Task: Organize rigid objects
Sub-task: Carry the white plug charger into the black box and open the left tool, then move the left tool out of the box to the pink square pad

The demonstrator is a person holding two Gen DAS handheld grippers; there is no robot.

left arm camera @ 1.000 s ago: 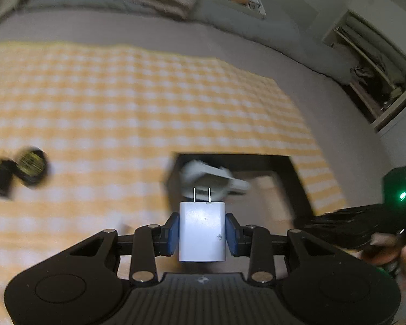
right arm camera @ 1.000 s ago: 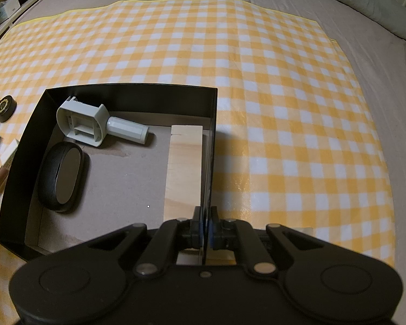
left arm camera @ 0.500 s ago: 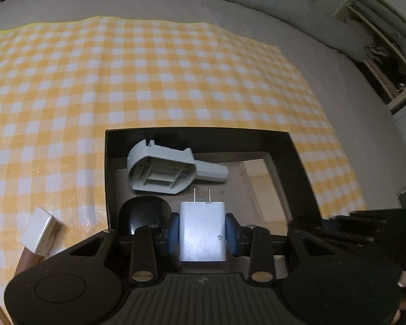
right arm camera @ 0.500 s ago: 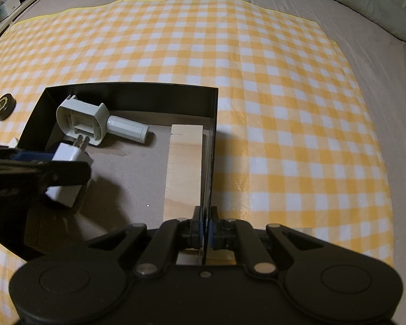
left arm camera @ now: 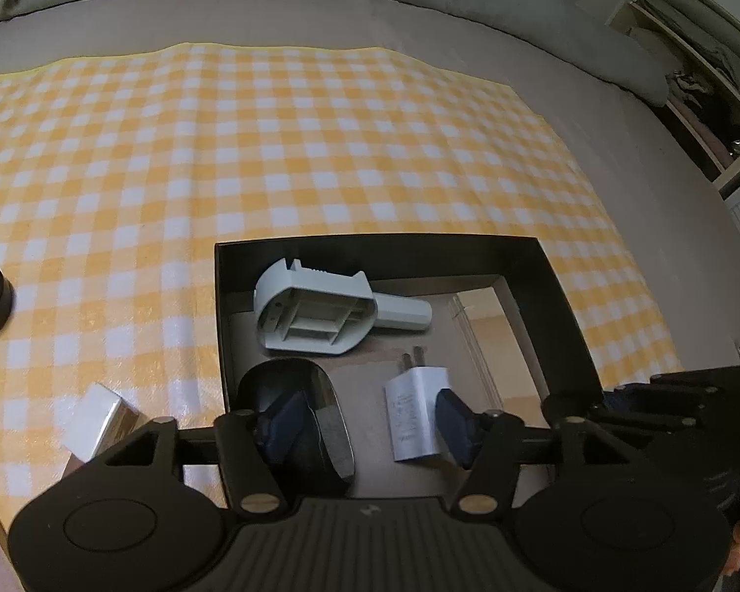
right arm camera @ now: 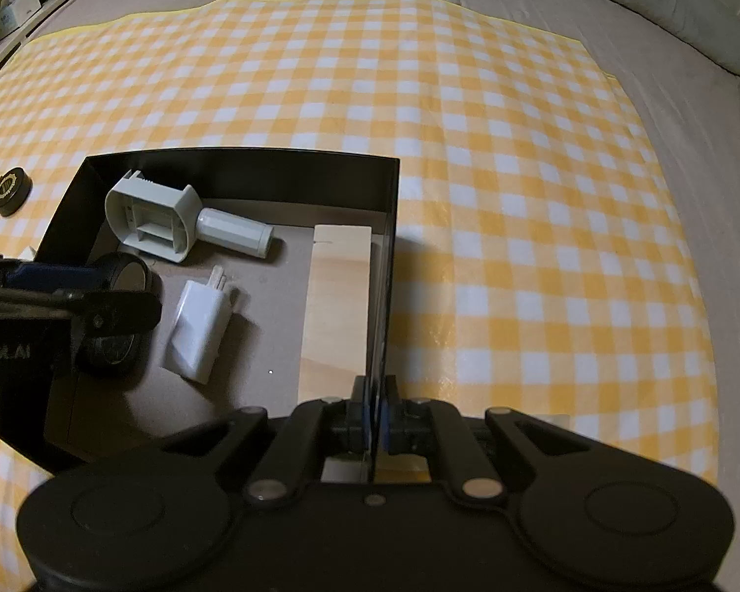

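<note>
We see the white charger (left arm camera: 414, 414) lying flat on the floor of the black box (left arm camera: 562, 306), its long axis running away from the left gripper (left arm camera: 365, 424) with the two prongs pointing toward the far wall, tilted a little left. There is small grey print on its upper face – too fine to read. Writing on the left gripper's body in the right wrist view seems to end in "bot.AI" (the start is cut off).

A second ago the charger stood clamped upright between the blue pads; the jaws have just been opening, and the charger now lies between them, its right edge close to the right pad (left arm camera: 451, 419); whether they touch we cannot tell.

The right gripper (right arm camera: 376, 417) is clamped on the box's right wall – unchanged from the earlier frames.
</note>
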